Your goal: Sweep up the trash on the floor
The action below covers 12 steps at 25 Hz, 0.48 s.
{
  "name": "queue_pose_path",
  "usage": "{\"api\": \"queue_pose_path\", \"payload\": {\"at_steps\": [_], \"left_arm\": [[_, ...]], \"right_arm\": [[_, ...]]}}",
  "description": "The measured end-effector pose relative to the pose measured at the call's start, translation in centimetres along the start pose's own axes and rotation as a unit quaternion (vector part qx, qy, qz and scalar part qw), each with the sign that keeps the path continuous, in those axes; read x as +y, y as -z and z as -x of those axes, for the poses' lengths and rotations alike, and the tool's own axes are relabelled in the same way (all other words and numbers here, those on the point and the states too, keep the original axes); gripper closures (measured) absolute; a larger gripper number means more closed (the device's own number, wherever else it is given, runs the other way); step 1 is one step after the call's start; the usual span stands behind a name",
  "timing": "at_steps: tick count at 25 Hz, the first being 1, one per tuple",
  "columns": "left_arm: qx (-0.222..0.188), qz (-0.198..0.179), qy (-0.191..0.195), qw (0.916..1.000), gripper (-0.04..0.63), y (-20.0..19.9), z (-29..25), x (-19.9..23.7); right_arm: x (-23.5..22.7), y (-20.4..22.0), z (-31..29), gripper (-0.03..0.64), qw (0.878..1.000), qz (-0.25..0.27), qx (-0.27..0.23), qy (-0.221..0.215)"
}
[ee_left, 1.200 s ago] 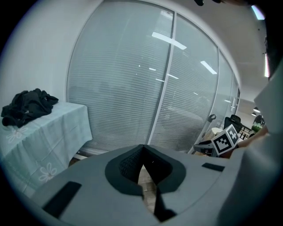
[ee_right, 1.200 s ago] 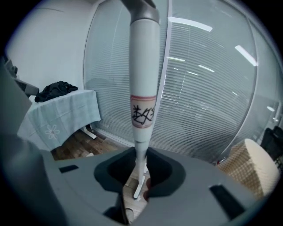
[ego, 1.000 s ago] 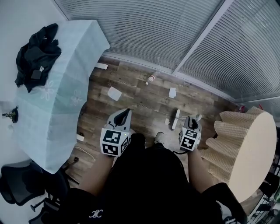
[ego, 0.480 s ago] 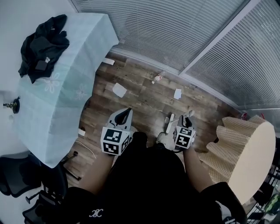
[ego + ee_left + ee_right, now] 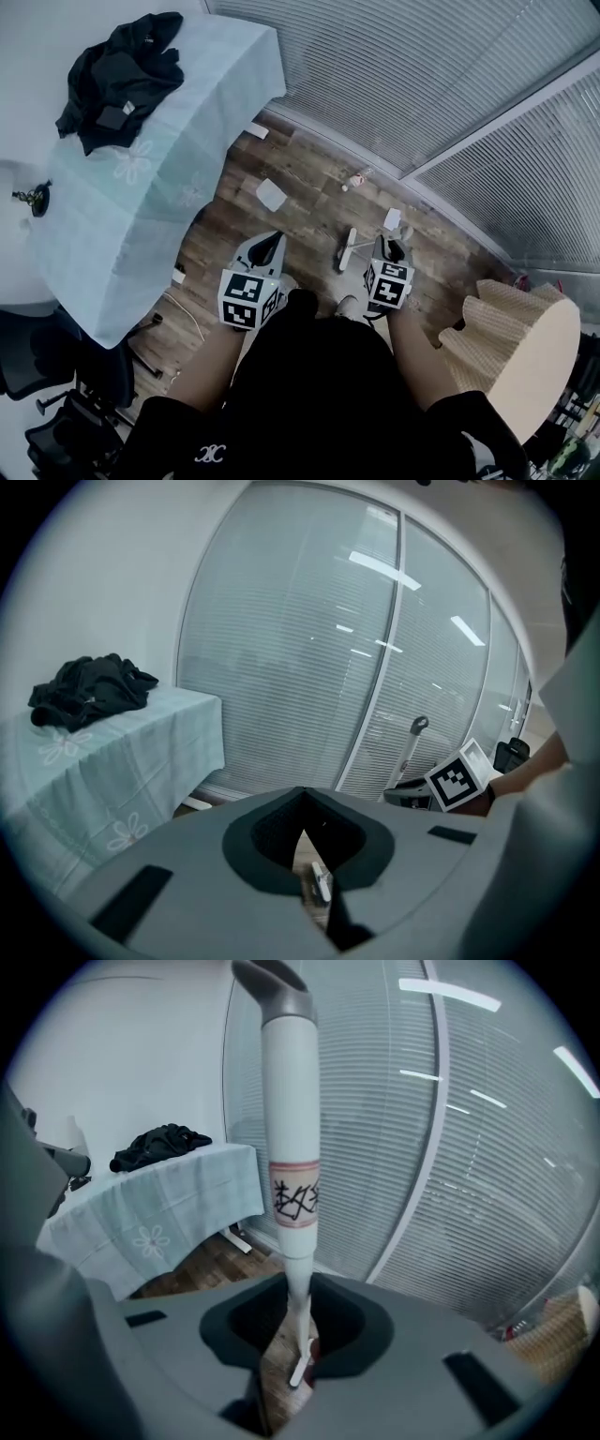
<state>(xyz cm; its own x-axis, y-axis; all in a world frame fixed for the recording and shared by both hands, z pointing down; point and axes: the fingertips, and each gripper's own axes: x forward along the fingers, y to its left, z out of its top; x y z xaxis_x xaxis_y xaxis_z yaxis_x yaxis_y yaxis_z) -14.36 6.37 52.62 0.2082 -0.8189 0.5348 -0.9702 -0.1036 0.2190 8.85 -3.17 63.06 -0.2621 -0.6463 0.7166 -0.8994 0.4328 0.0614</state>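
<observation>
— Clothing?
— Loose black top [image 5: 319, 375], sleeves [image 5: 173, 422] ending above the forearms; small white looped logo [image 5: 208, 456] low on the left (too small to read). Pale shoe toe [image 5: 345, 302] at the hem.
— And the hand-held gear?
— Grey moulded shells on left gripper [image 5: 270, 242] and right gripper [image 5: 394, 246], dark lining round the jaw mouths, plus a white cube [image 5: 246, 300] of black square markers on each.

Trash [image 5: 272, 194] on floor [image 5: 314, 225] beside table [image 5: 141, 216]

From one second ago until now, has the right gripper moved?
Yes. The right gripper has shifted left and forward, nearer the white paper scrap on the floor.
</observation>
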Motion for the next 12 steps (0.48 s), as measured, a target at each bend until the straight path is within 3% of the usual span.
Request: {"api": "queue_pose_path", "payload": {"at_steps": [7, 12], "left_arm": [[-0.008, 0.004, -0.011, 0.9999, 0.601, -1.1, -0.2, 1.9], [-0.016, 0.013, -0.029, 0.9994, 0.601, -1.6, -0.5, 0.6]], "right_arm": [[1.1, -3.6, -1.7, 0.529, 1.000, -0.002, -0.022, -0.018], [-2.0, -4.9, -0.9, 0.529, 0.999, 0.001, -0.039, -0.027]]}}
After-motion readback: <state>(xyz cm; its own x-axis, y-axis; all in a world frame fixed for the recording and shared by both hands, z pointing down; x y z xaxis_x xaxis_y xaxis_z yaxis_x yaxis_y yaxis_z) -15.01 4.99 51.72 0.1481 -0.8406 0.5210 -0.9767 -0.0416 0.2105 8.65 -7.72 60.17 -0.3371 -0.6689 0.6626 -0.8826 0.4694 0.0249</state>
